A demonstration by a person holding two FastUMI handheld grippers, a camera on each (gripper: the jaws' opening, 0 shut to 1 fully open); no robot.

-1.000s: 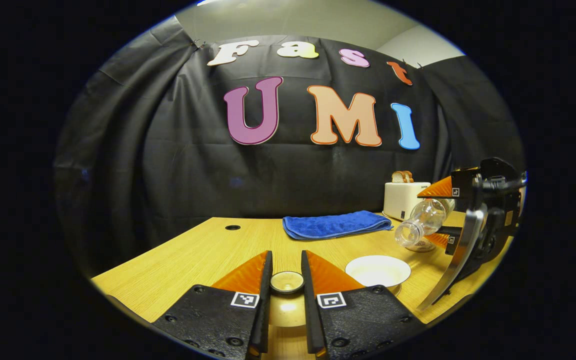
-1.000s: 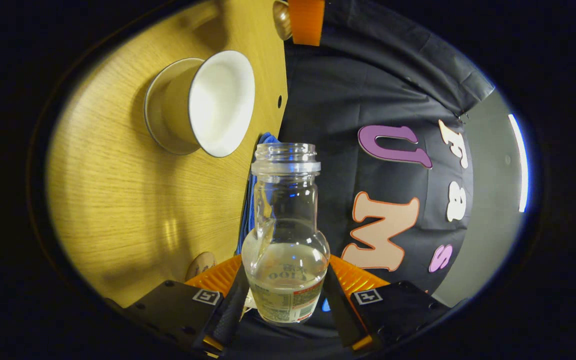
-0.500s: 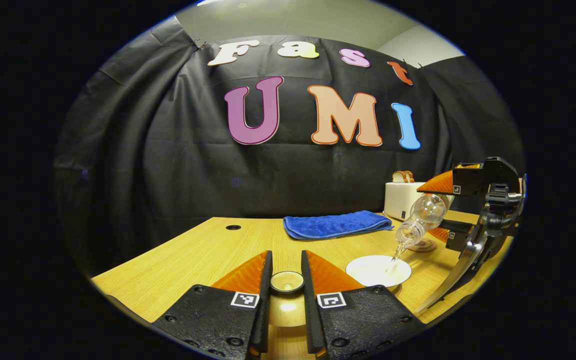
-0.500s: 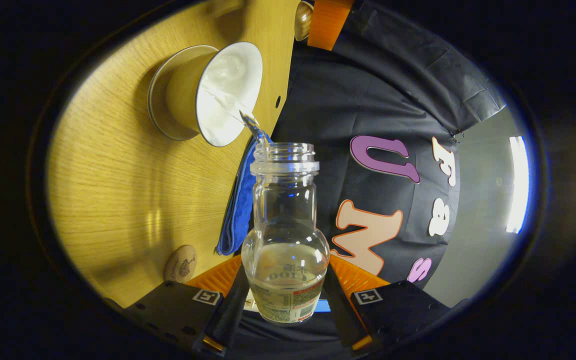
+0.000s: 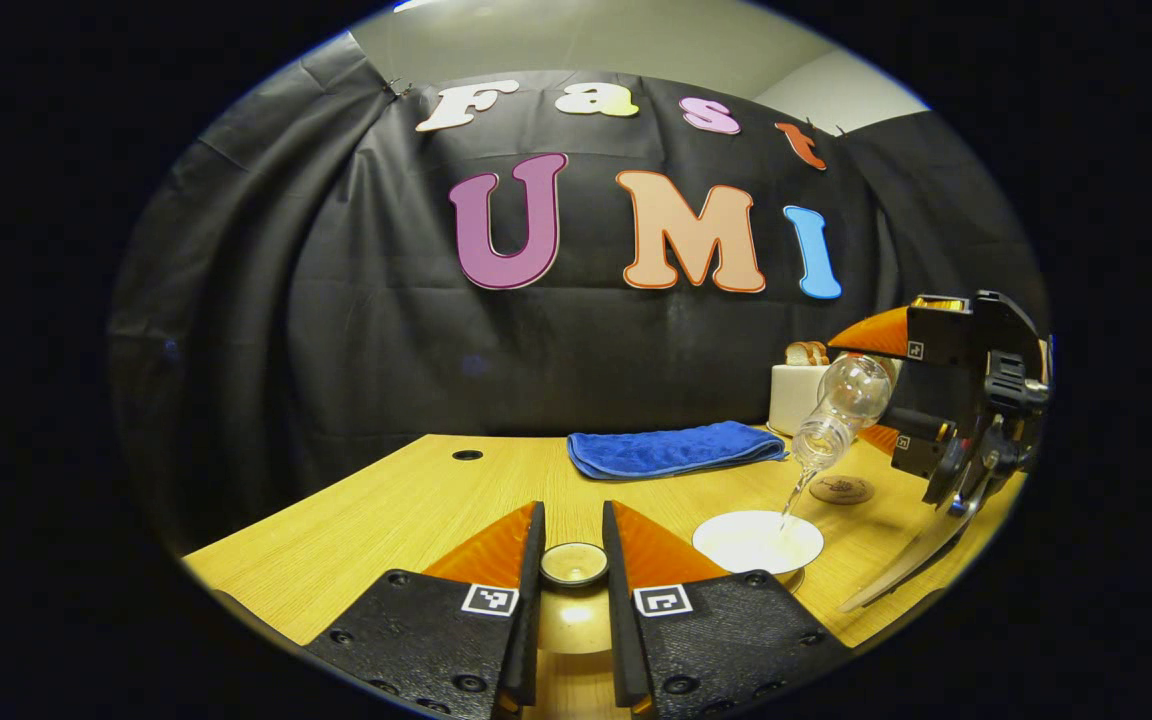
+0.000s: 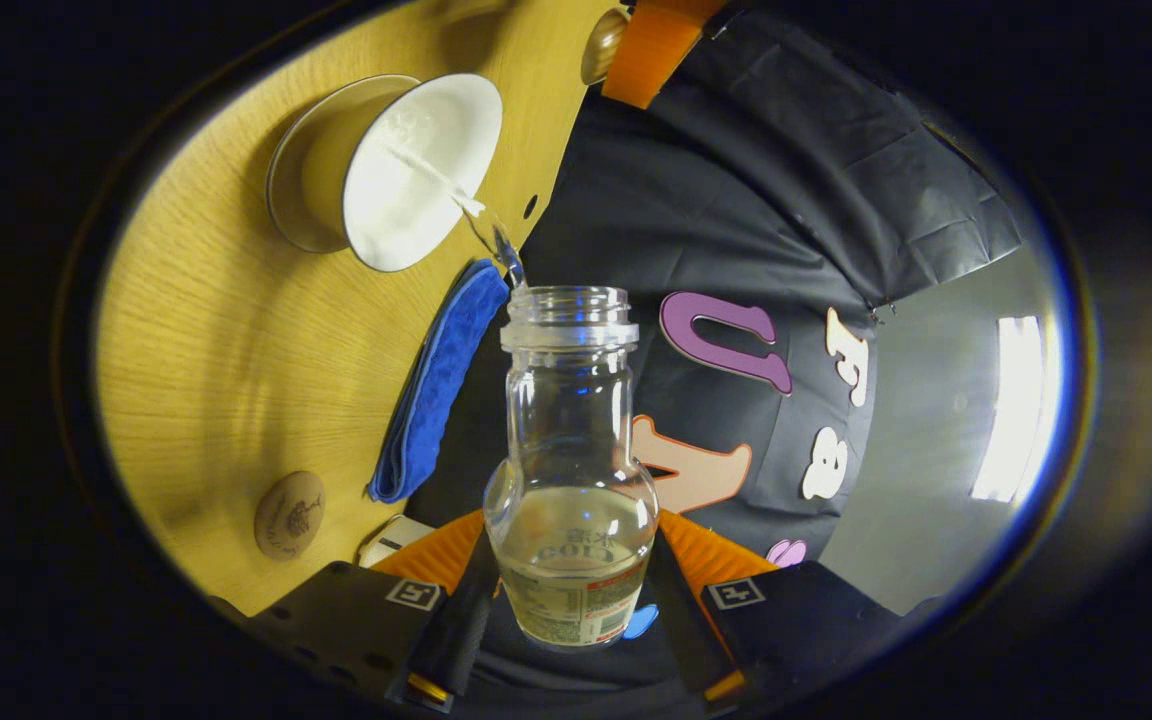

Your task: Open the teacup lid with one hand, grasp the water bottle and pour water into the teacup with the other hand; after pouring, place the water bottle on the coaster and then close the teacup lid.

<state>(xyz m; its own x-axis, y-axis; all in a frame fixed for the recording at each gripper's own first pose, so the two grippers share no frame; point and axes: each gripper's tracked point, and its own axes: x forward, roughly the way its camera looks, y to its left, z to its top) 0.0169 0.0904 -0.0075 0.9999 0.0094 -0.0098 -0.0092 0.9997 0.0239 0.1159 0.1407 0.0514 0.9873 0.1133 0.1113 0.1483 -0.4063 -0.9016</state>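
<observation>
Now right gripper [image 6: 568,600] jaws clamp tilted water bottle [image 6: 570,470] — stream into teacup [image 5: 757,541]; left gripper [image 5: 573,570] jaws pinch lid [image 5: 573,563].

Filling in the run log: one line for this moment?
phase: pouring | right hand-held gripper: shut on water bottle, tilted | left hand-held gripper: holding lid | teacup: open

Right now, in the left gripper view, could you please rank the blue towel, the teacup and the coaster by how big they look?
1. blue towel
2. teacup, though nearer the camera
3. coaster
</observation>
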